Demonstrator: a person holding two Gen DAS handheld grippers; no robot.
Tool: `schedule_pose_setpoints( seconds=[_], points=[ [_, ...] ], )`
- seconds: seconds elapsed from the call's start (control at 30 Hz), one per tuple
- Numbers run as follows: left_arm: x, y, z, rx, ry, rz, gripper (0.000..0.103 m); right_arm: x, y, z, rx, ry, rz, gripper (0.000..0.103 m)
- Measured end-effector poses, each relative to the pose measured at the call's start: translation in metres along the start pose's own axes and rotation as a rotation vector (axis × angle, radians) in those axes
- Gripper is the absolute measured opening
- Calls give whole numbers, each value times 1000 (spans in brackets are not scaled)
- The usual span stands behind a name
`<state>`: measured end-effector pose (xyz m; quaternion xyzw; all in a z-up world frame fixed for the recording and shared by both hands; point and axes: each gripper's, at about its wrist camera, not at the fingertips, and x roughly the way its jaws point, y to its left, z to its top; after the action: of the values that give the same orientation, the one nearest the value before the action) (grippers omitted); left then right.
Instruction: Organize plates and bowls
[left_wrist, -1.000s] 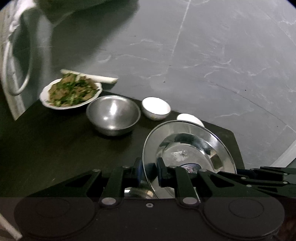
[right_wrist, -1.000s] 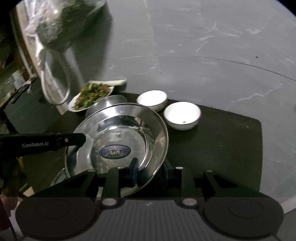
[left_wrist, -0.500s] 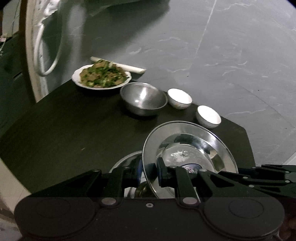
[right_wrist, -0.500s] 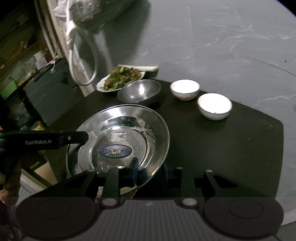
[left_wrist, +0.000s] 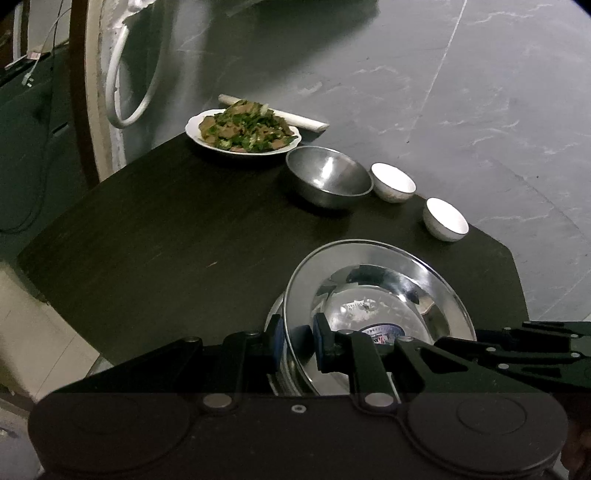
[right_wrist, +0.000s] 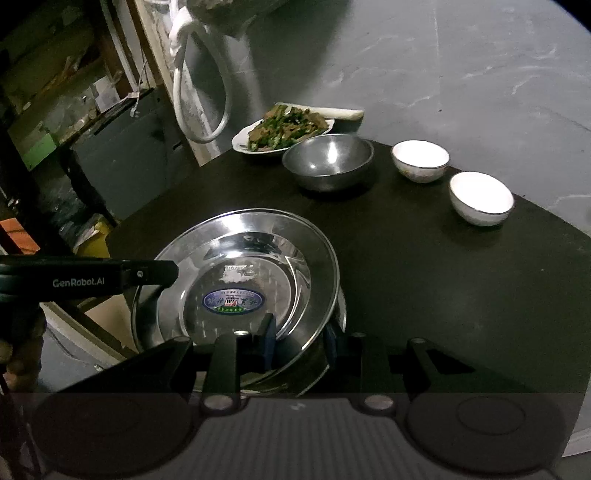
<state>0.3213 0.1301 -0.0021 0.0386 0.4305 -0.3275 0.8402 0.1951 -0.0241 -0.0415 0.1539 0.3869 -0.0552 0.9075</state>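
A wide steel plate (left_wrist: 376, 295) (right_wrist: 236, 273) with a blue sticker hangs over the near part of the dark table (left_wrist: 184, 240) (right_wrist: 424, 273). My left gripper (left_wrist: 298, 341) is shut on its left rim. My right gripper (right_wrist: 298, 338) is shut on its right rim. A second steel dish (left_wrist: 275, 317) (right_wrist: 332, 354) lies just under it. A steel bowl (left_wrist: 328, 175) (right_wrist: 327, 160) and two small white bowls (left_wrist: 393, 182) (left_wrist: 445, 219) (right_wrist: 420, 161) (right_wrist: 481, 197) stand along the far edge.
A white plate of cooked greens and meat (left_wrist: 243, 131) (right_wrist: 286, 127) sits at the table's far corner, a white roll (left_wrist: 303, 120) behind it. A white hose loop (right_wrist: 201, 92) hangs at left. Grey floor surrounds the table. Clutter fills the left background.
Both grippers have drawn back toward me with the steel plate. The bowls and food plate look farther away, and a second steel dish shows under the plate.
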Motion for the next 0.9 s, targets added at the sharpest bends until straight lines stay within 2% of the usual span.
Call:
schedule_pose_setpoints(
  seconds=[0.9],
  points=[
    [23,-1,-4,48,66,41,20,20,2,-2,-6,81,0,31]
  ],
)
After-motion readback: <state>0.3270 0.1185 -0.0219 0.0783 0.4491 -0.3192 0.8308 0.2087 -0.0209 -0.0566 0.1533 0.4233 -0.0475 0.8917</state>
